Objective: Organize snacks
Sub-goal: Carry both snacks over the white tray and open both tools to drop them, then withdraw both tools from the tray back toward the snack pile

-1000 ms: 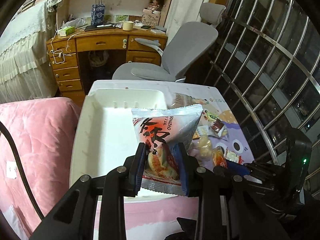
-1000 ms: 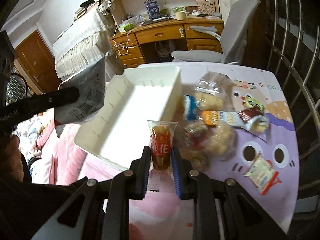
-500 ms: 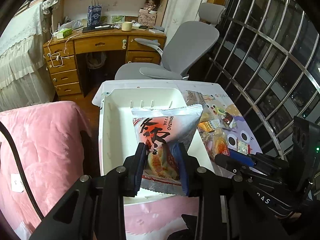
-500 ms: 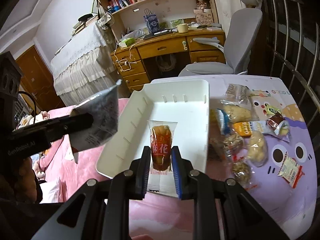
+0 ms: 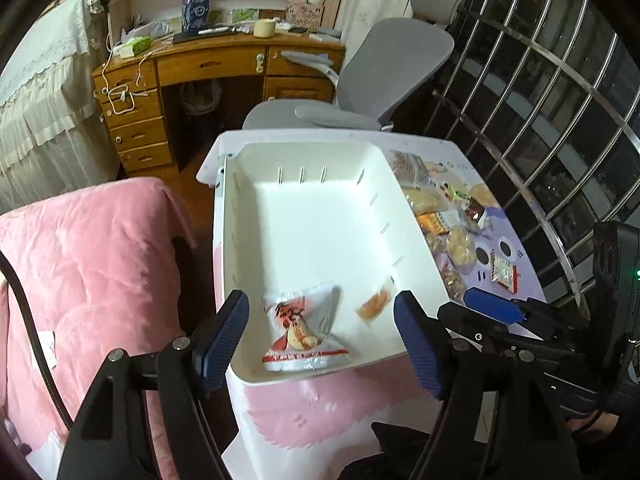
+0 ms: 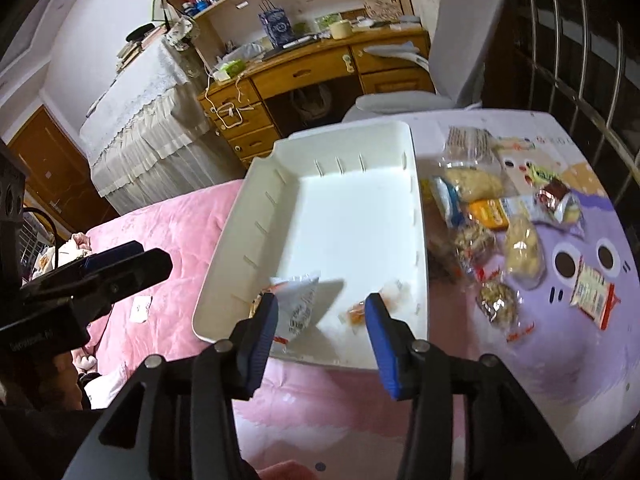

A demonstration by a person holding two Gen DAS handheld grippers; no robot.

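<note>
Both tongs just sprung apart, holding nothing. Left gripper (image 5: 320, 328) spread wide over the near end of the white plastic bin (image 5: 416, 240), blue pads (image 5: 222, 330) well clear of the packet below. Right gripper (image 6: 320, 328) about half open, likewise empty, hovering above the same near end of the bin.

Between the left pads, inside the bin: a white-and-red snack packet (image 5: 302, 330), blurred, near the front wall. Beside it to the right, also in the bin: a small orange snack (image 5: 374, 304), blurred too; cannot tell whether either has come to rest. Same two pieces seen from the right wrist, packet (image 6: 300, 308) by the left pad, orange snack (image 6: 356, 314) by the right.

Under the bin's front edge, pink cloth (image 5: 320, 408). To the left, a pink quilt (image 5: 88, 256).

Right of the bin, on the purple cartoon tabletop (image 6: 560, 352): a loose heap of wrapped snacks (image 6: 488, 224), apart from the bin, and a red-and-white sachet (image 6: 592, 294) off on its own.

Farther back, a grey office chair (image 5: 384, 64), then a wooden desk (image 5: 216, 68) with drawers, cluttered on top.
</note>
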